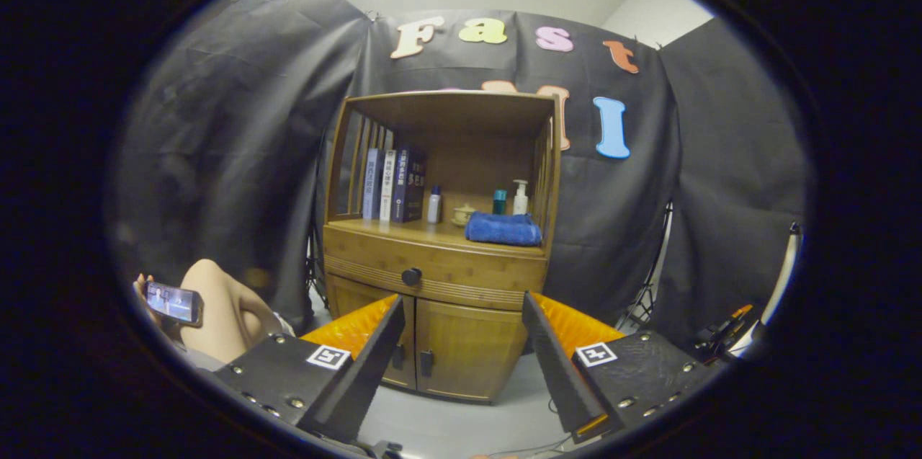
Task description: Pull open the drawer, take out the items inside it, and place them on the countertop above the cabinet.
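I have the gripper (461,315) held with fingers spread wide and empty, well short of the wooden cabinet (439,344). The drawer (432,272) is closed, its dark knob (411,276) beyond and between the fingers. On the countertop (432,234), a folded blue towel (503,229) lies at the right front edge, with books (393,185) at the back left.

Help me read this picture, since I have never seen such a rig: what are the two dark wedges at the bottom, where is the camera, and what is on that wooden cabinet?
The camera rides on a hand-held gripper and looks forward along its two fingers, the wedges you see. They stand open and hold nothing. Beyond them is a wooden cabinet whose drawer is closed, its round knob untouched. On the countertop stand books, small bottles, a small pot and a folded blue towel. Beside the cabinet a seated person holds a phone.
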A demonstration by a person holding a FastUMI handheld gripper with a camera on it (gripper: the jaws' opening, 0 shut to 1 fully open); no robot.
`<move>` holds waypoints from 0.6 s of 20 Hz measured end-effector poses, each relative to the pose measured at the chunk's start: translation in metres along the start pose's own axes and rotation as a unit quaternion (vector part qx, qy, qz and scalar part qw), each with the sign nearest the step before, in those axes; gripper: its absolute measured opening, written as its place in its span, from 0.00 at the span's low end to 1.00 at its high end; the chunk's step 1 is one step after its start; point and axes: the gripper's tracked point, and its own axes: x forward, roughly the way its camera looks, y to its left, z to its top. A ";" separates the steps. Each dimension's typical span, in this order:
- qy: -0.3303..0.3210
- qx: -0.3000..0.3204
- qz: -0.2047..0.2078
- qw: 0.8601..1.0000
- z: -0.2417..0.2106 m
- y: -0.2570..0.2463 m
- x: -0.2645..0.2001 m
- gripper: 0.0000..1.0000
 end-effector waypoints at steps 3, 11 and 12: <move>-0.002 0.001 -0.006 1.000 0.000 -0.003 -0.001 0.98; -0.022 0.004 0.009 1.000 0.005 0.027 0.061 0.98; -0.023 0.007 0.015 1.000 0.004 0.036 0.078 0.98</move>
